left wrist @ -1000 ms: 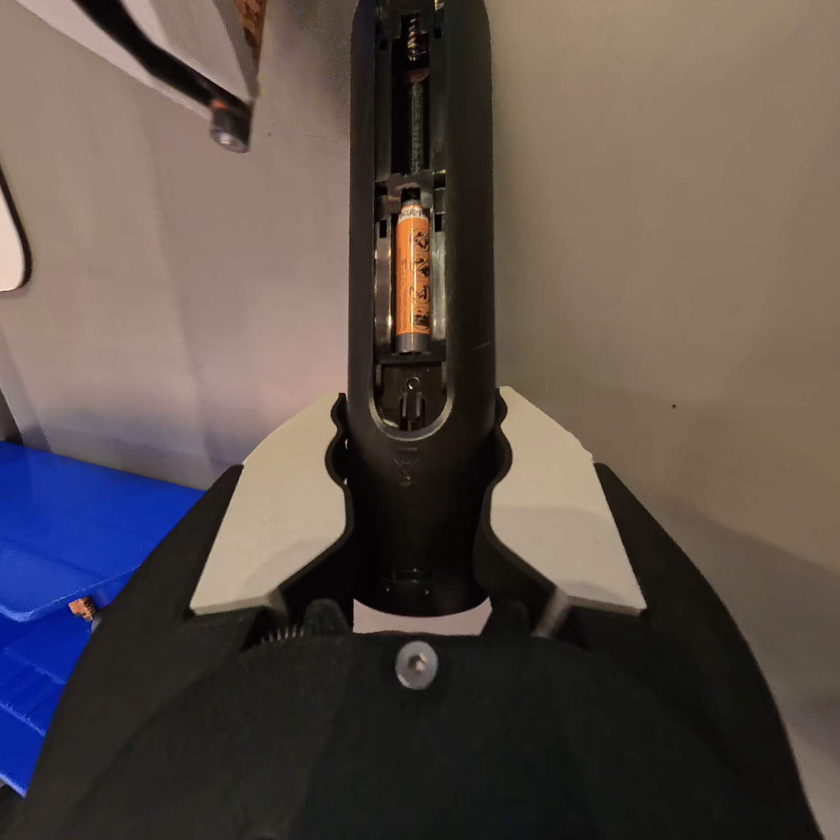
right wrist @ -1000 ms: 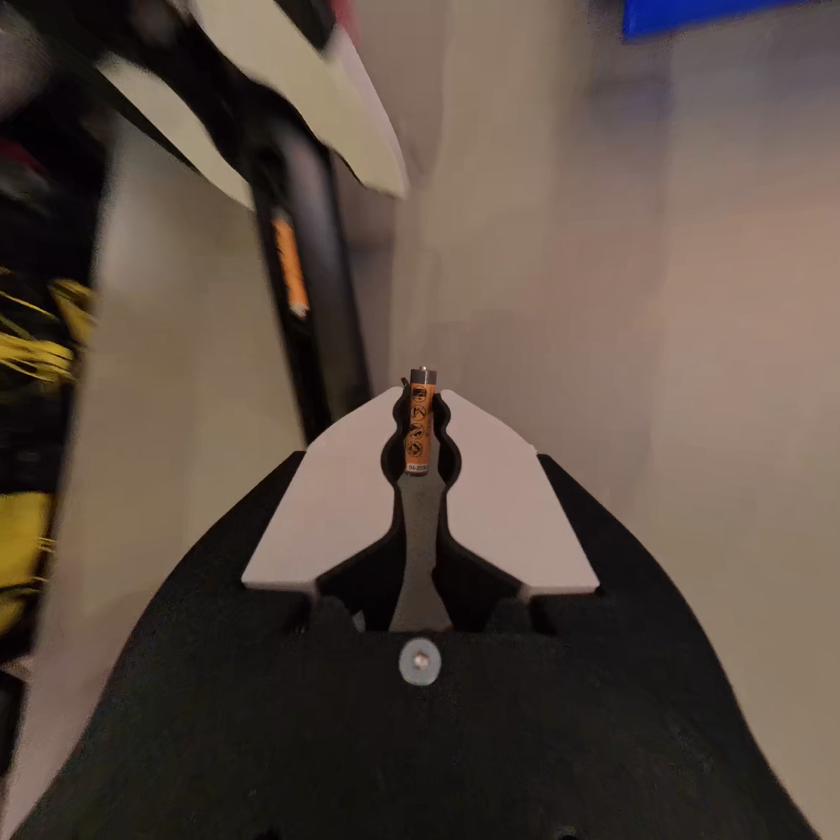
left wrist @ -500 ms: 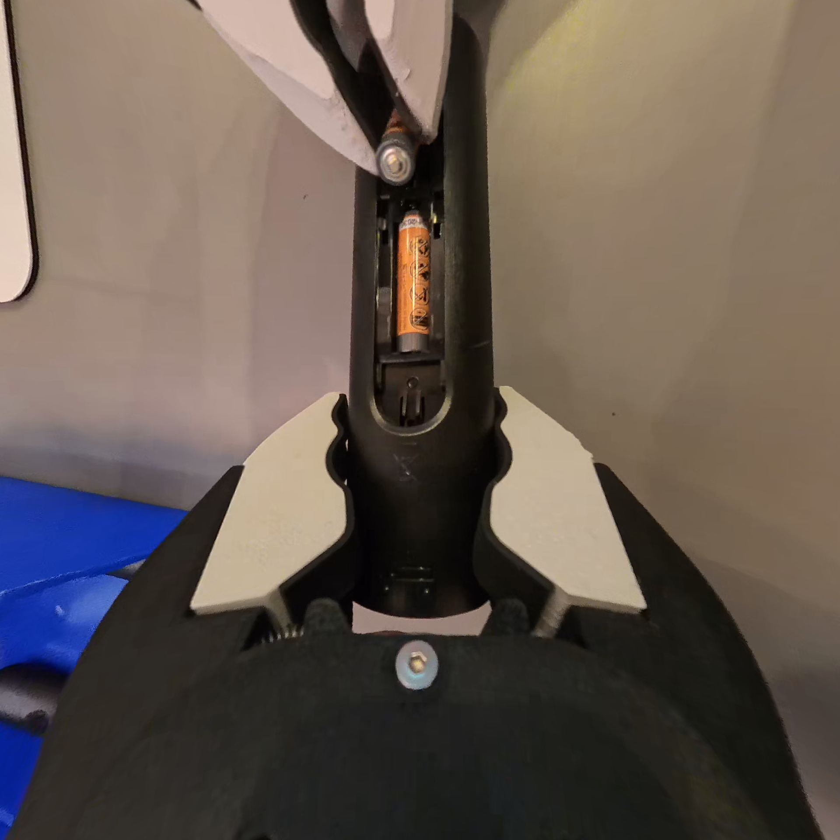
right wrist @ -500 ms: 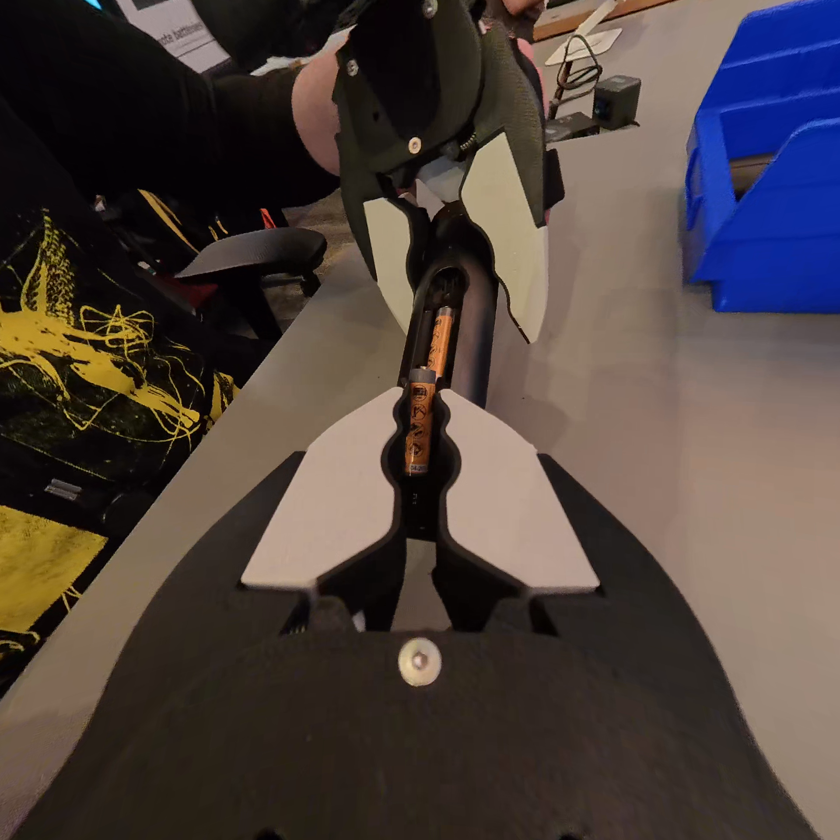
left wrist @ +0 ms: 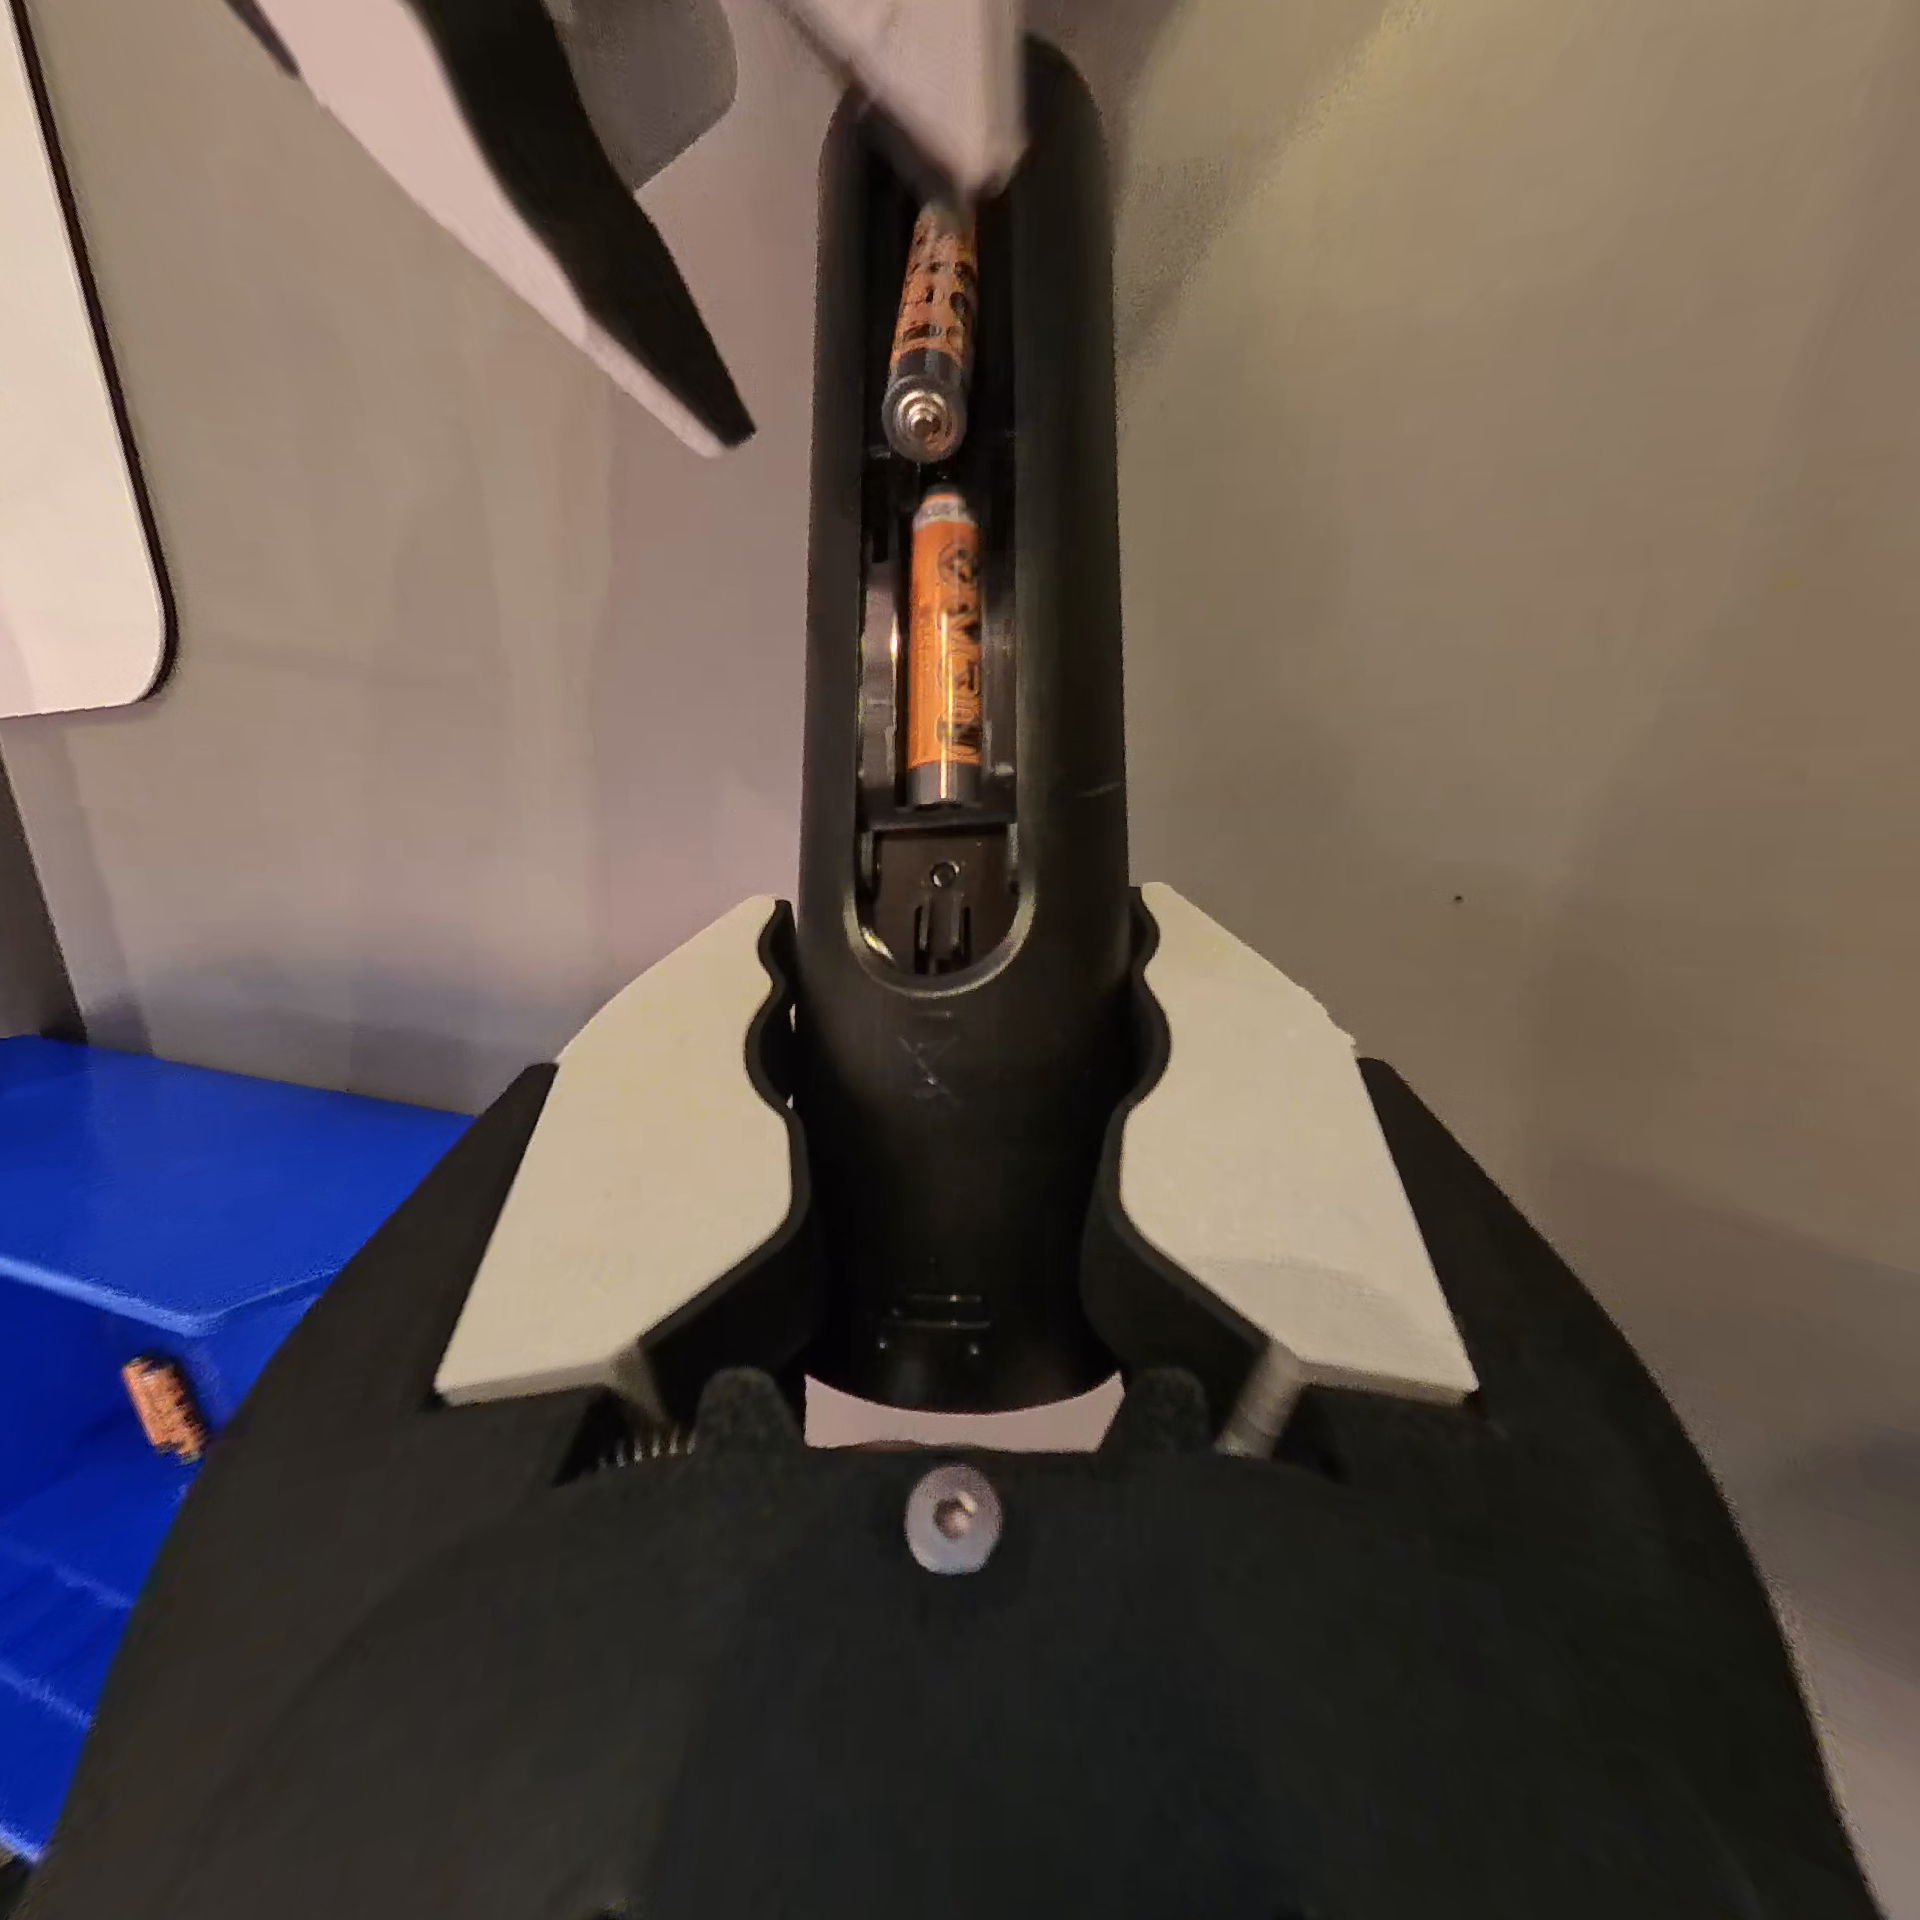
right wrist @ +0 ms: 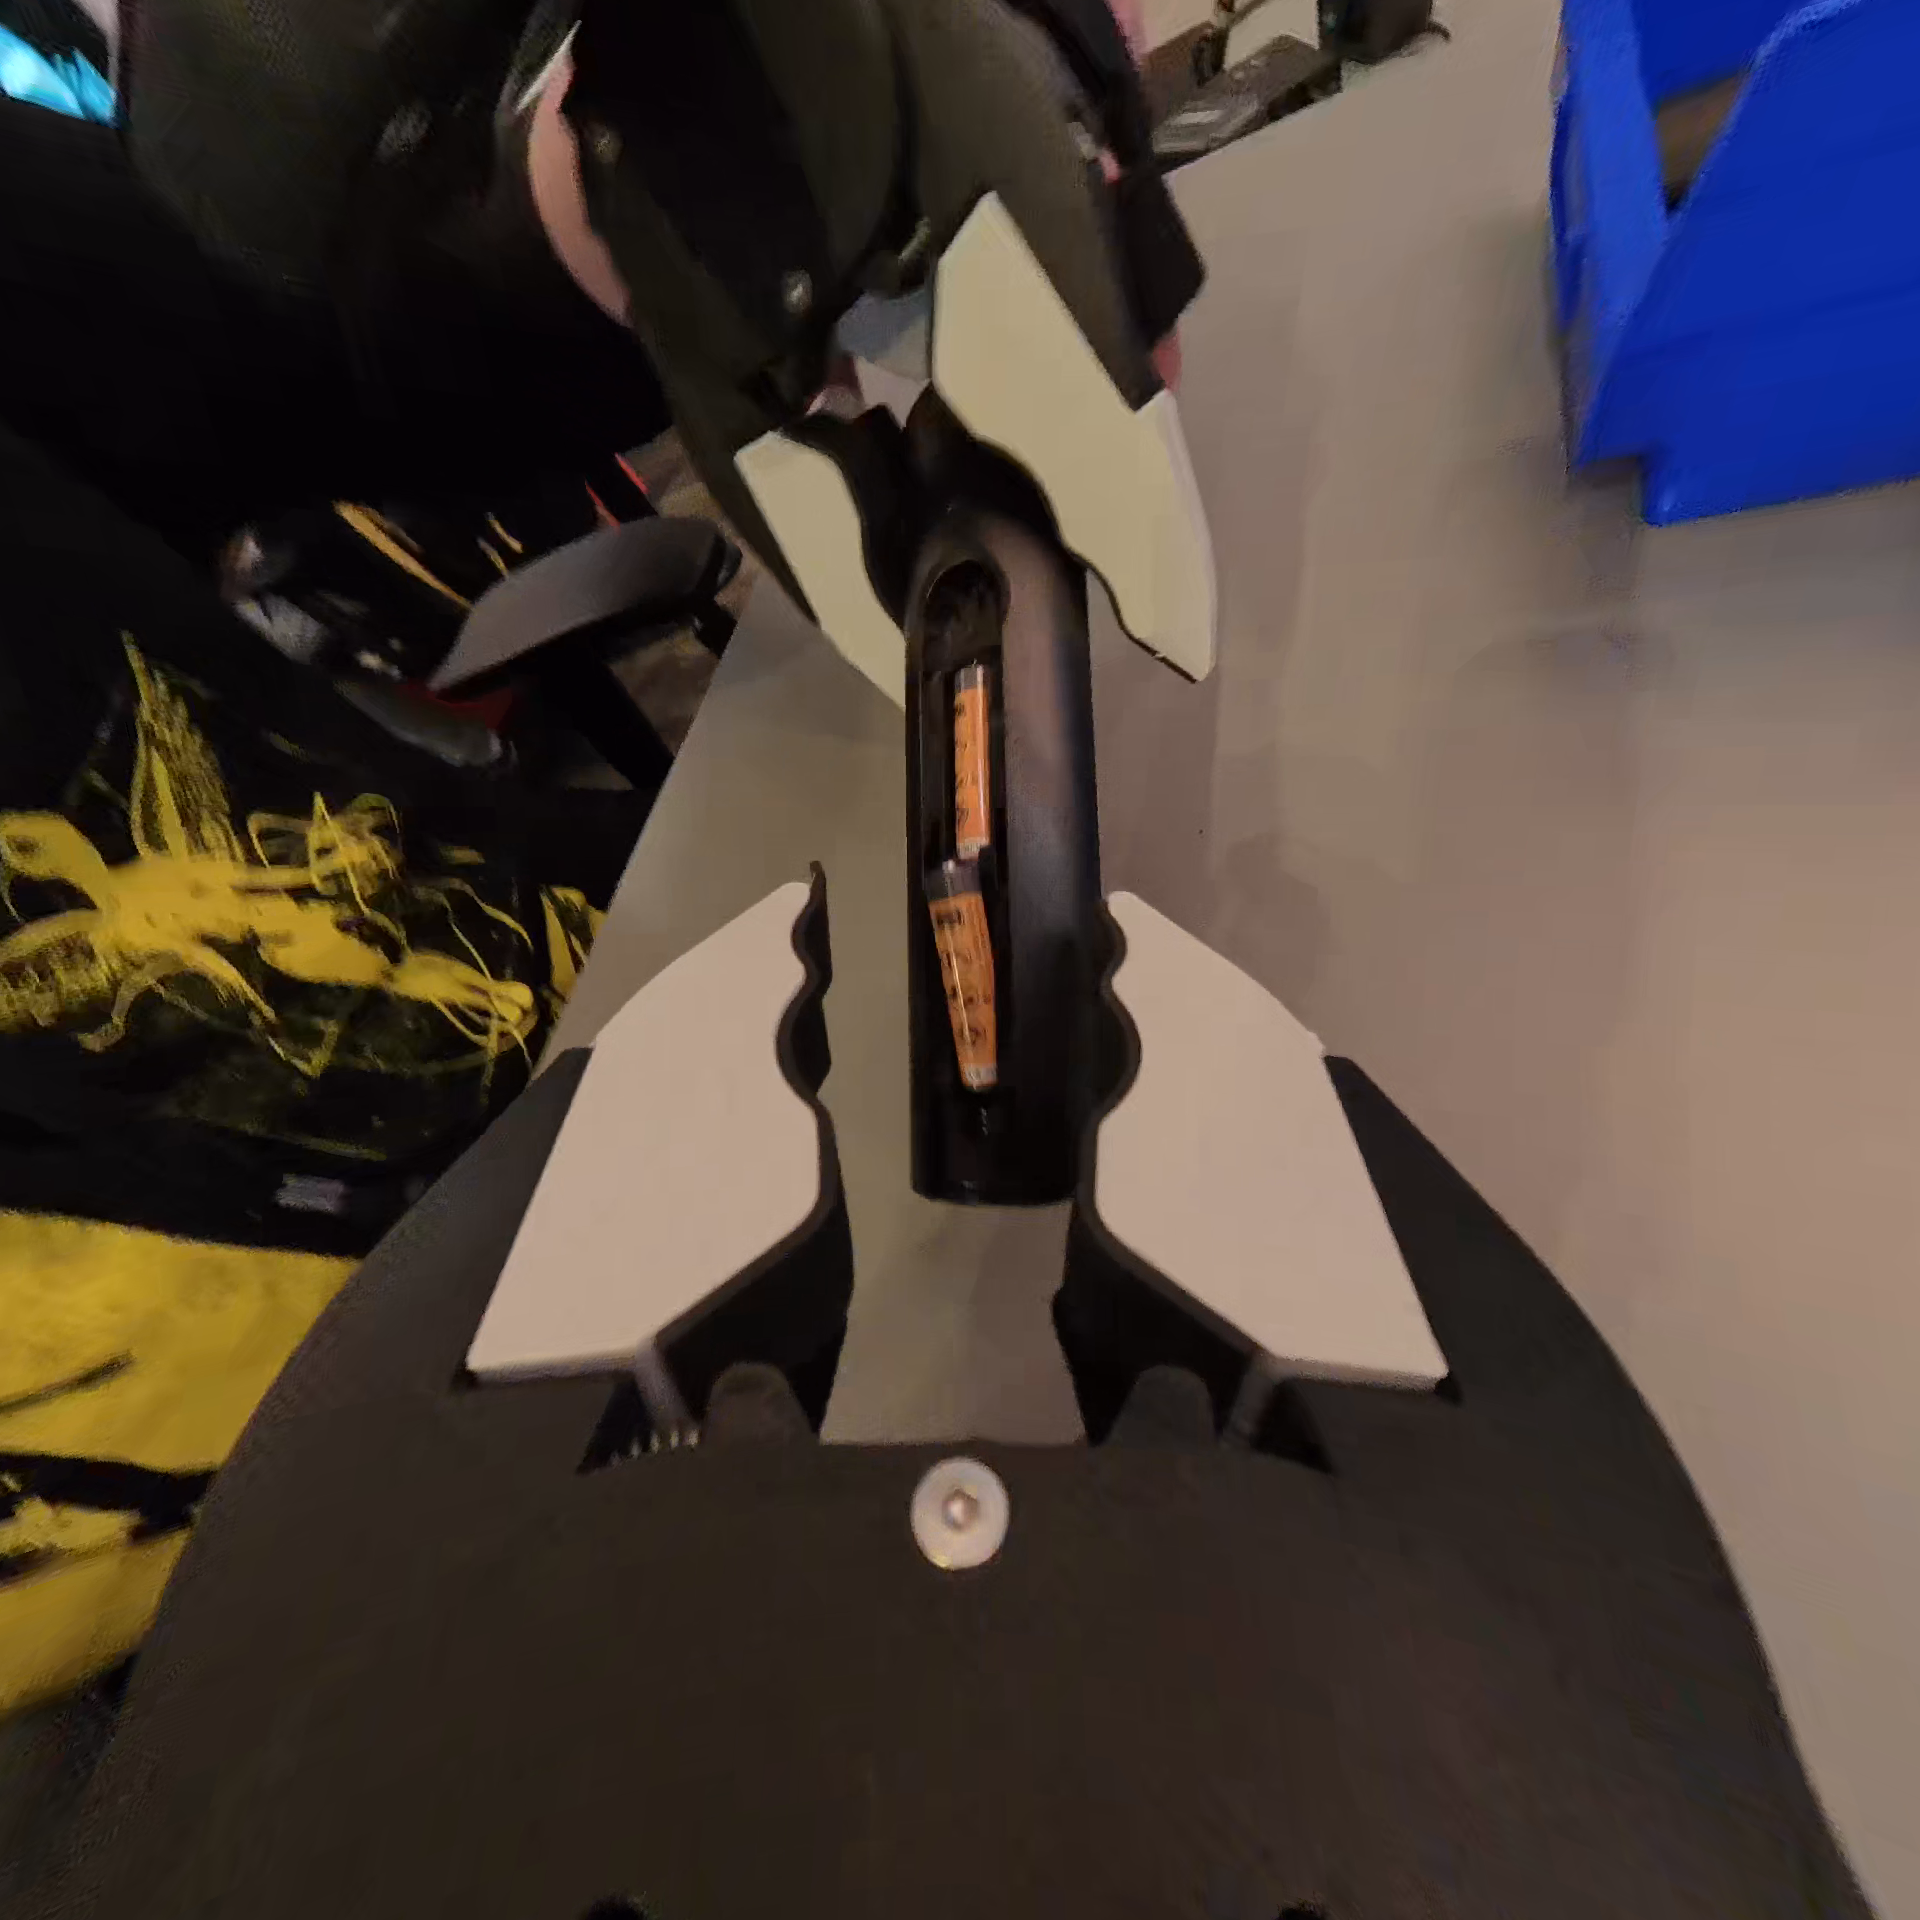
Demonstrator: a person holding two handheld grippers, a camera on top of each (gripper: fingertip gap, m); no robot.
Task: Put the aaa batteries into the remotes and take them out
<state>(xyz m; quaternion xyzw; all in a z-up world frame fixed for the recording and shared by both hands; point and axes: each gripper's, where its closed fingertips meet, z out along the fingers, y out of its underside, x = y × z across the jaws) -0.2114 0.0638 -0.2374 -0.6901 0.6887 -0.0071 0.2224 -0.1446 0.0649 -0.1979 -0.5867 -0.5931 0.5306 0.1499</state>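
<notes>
My left gripper [left wrist: 961, 904] is shut on the near end of a black remote [left wrist: 961, 1143] with its battery bay uncovered. One orange AAA battery [left wrist: 940, 644] lies seated in the near slot. A second orange battery [left wrist: 930, 322] lies in the far slot, tilted, with its near end raised. My right gripper [right wrist: 961, 899] is open and empty, its fingers [right wrist: 675, 1143] on either side of the remote's free end [right wrist: 997, 1143], apart from it. Its blurred fingers [left wrist: 582, 239] show at the top of the left wrist view. Both batteries [right wrist: 964, 987] show in the right wrist view.
A blue bin [left wrist: 156, 1195] sits at the left with a loose orange battery [left wrist: 164, 1408] in it; it also shows in the right wrist view [right wrist: 1745, 312]. A white board [left wrist: 73, 468] lies farther left. The grey table's edge [right wrist: 665, 810] runs beside a seated person [right wrist: 208, 935] and a chair [right wrist: 582, 613]. The grippers' ends are close to 8 centimeters from one another.
My right gripper opened and let go of the second battery, which now lies tilted in the remote's far slot. The left gripper keeps its hold on the remote.
</notes>
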